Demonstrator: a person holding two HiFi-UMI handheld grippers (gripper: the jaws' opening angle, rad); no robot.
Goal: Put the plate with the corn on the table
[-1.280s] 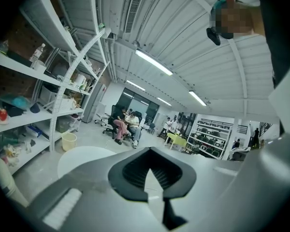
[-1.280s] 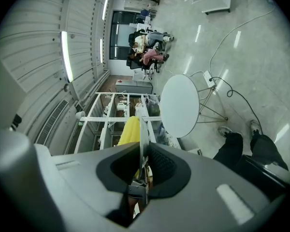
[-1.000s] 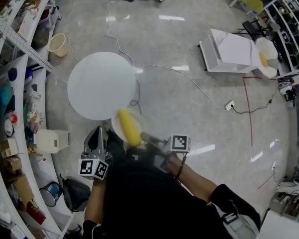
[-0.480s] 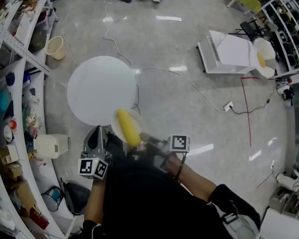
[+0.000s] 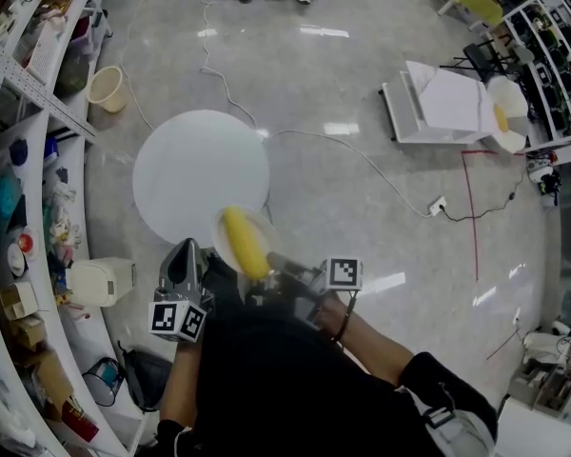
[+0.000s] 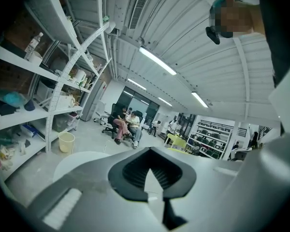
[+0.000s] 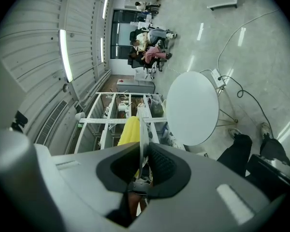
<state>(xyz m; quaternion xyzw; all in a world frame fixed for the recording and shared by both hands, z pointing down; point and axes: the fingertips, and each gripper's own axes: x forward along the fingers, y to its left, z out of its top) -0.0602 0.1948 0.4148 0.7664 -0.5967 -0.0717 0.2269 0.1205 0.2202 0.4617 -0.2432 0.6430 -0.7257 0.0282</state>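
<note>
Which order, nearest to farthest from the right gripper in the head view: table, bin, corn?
1. Corn, on the plate held by the right gripper.
2. Table, just beyond, upper left.
3. Bin, far upper left.

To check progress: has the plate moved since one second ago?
Yes. The plate has come nearer to the round table: it now overlaps more of the table's near edge.
</note>
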